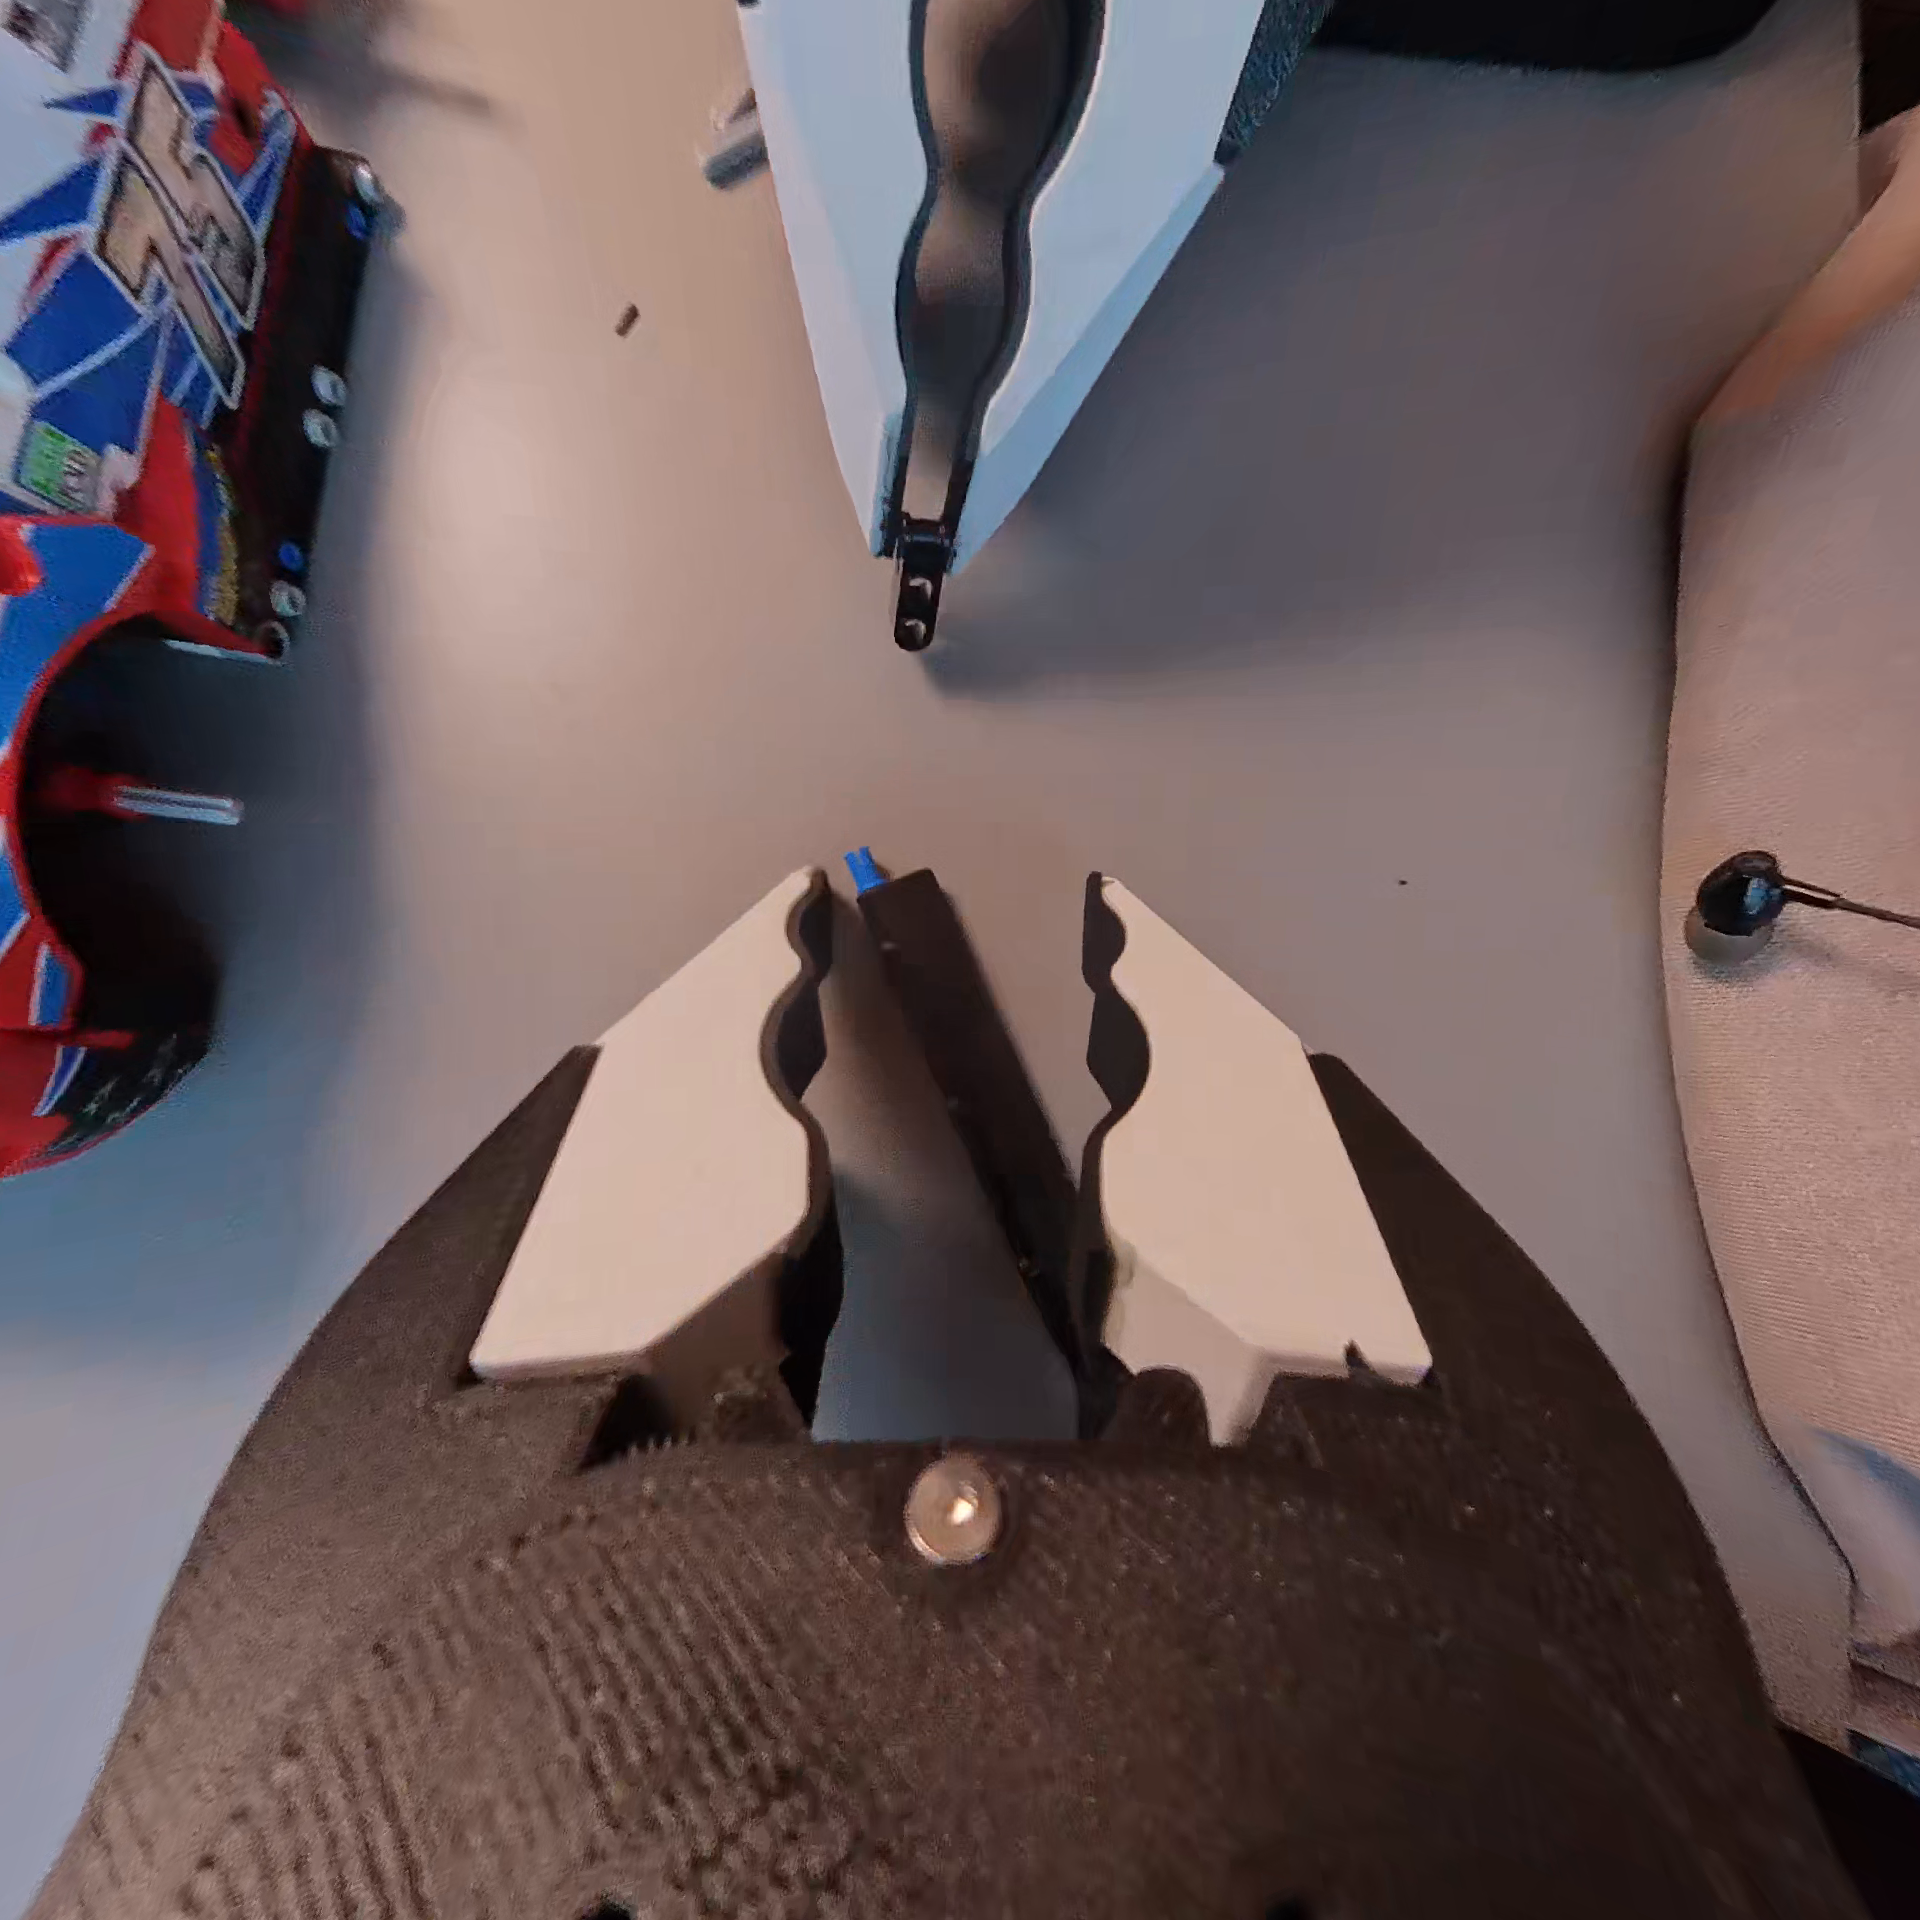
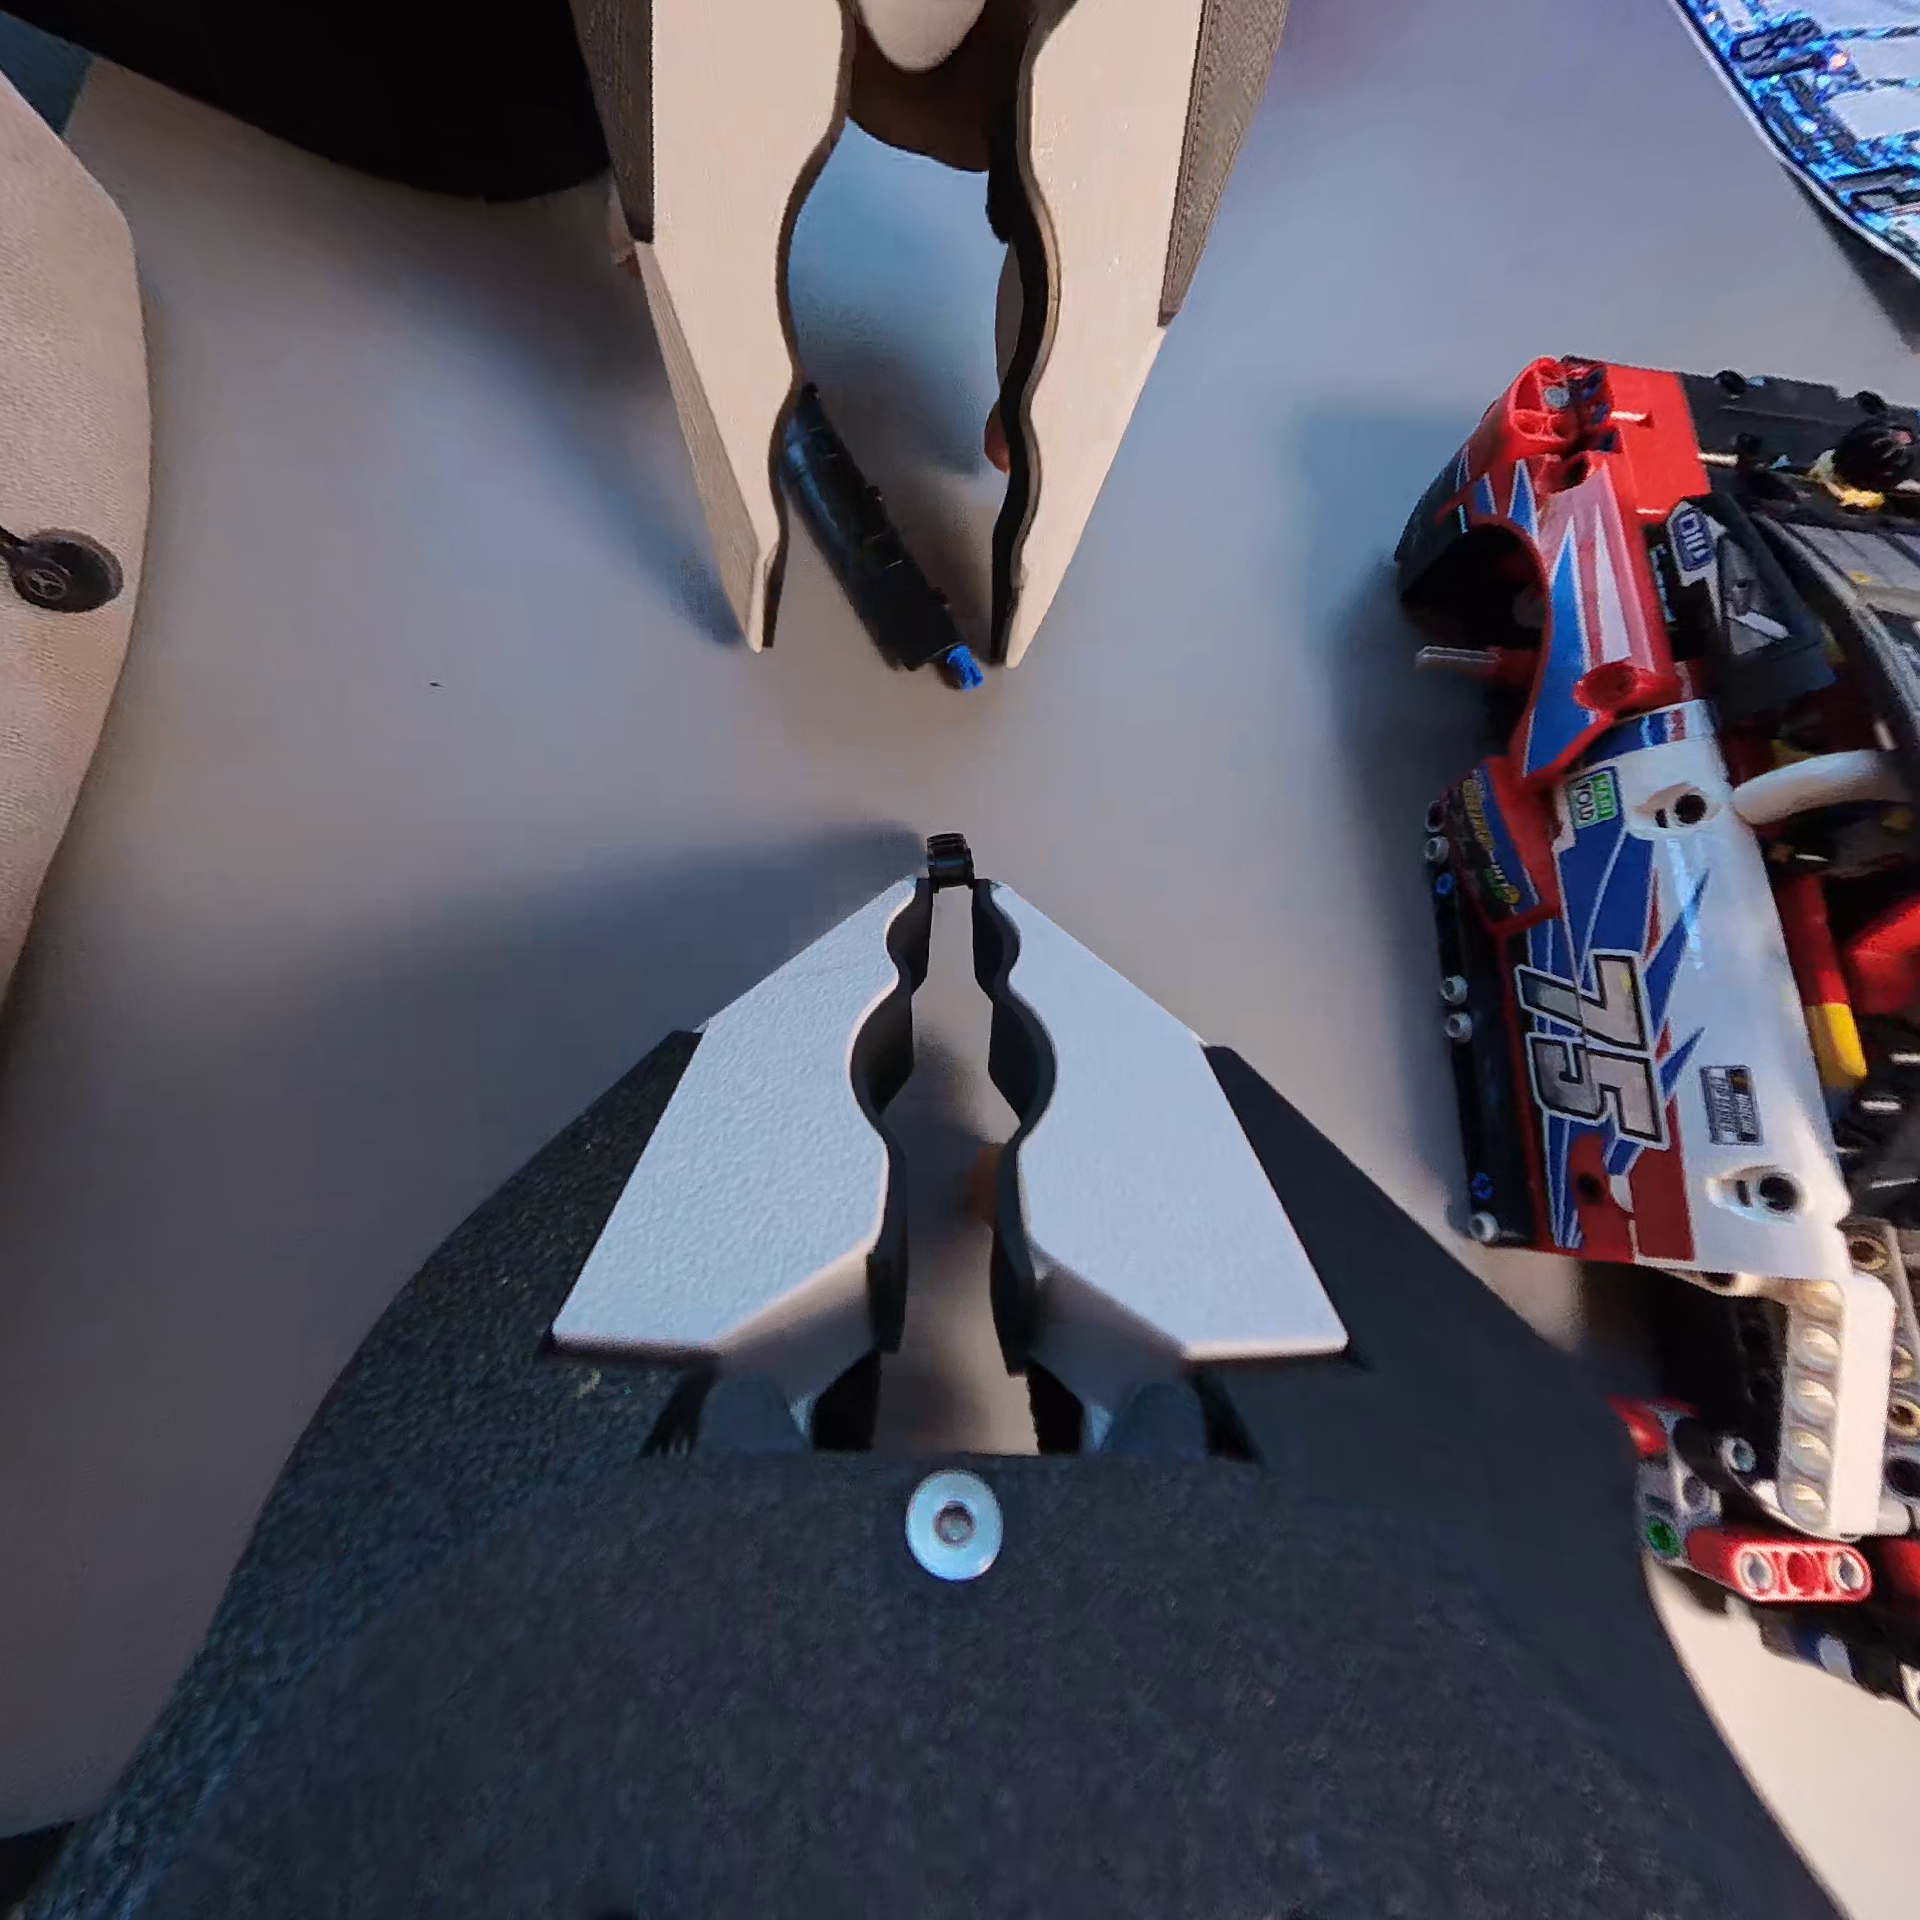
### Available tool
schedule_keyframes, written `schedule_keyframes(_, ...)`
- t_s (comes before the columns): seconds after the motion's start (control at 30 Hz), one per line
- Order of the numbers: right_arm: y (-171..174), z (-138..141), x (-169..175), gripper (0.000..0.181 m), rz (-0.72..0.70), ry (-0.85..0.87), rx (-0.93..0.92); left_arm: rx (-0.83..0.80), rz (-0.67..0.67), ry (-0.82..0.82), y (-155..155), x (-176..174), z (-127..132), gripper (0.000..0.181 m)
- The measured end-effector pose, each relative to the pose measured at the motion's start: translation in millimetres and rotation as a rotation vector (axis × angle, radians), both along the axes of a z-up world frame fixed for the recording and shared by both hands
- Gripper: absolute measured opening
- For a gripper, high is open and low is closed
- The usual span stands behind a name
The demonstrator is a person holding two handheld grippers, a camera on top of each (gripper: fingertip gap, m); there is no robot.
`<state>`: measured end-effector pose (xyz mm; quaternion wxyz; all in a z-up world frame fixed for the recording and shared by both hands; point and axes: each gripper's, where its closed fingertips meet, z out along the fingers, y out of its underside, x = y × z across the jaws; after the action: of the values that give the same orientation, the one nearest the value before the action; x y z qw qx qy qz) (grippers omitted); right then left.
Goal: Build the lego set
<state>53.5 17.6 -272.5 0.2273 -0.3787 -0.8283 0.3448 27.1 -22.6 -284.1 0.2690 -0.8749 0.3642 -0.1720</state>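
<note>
My left gripper point(image 1: 954, 883) is open. A long black lego beam point(image 1: 956, 1039) with a blue pin point(image 1: 860, 864) in its end lies slanted between the jaws, close to the right finger. It also shows in the right wrist view point(image 2: 862, 540), inside the left gripper point(image 2: 883, 644). My right gripper point(image 2: 948, 883) is shut on a small black connector piece point(image 2: 948, 854) that sticks out past its tips. The left wrist view shows this gripper point(image 1: 914, 540) and piece point(image 1: 914, 613) facing my left gripper, a short gap apart. The red, blue and white lego car point(image 2: 1662, 987) lies to the side, also in the left wrist view point(image 1: 156, 520).
The grey table point(image 1: 1299, 727) carries everything. Beige fabric with a black button point(image 1: 1735, 899) borders one side, also in the right wrist view point(image 2: 62, 571). Small loose grey pieces point(image 1: 738, 135) lie far off. A blue-patterned sheet point(image 2: 1818, 104) lies beyond the car. There is about 6 cm between the tips of the two grippers.
</note>
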Motion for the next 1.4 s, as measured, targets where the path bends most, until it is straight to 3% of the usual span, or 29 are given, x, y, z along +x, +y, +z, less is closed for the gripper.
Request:
schedule_keyframes(0.27, 1, -3, 1, 0.005, -0.004, -0.021, 0.036, 0.073, -0.002, 0.021, 4, 1, -2, 0.015)
schedule_keyframes(0.47, 1, 7, -4, 0.005, -0.024, 0.028, -0.014, 0.116, 0.018, 0.003, 7, 0, 1, 0.018)
schedule_keyframes(0.7, 3, 76, -24, 0.005, -0.152, 0.297, -0.356, 0.382, 0.157, -0.266, 26, 6, 61, 0.032)
schedule_keyframes(0.83, -2, 101, -30, 0.005, -0.228, 0.348, -0.651, 0.495, 0.210, -0.274, 33, 5, 75, 0.032)
schedule_keyframes(1.13, 13, 117, -32, 0.004, -0.323, 0.263, -1.229, 0.604, 0.290, -0.309, 39, -2, 90, 0.021)
schedule_keyframes(1.27, 16, 117, -33, 0.004, -0.319, 0.234, -1.310, 0.628, 0.310, -0.323, 42, 1, 95, 0.020)
schedule_keyframes(1.4, 5, 114, -32, 0.004, -0.269, 0.219, -1.247, 0.669, 0.329, -0.334, 42, -3, 104, 0.022)
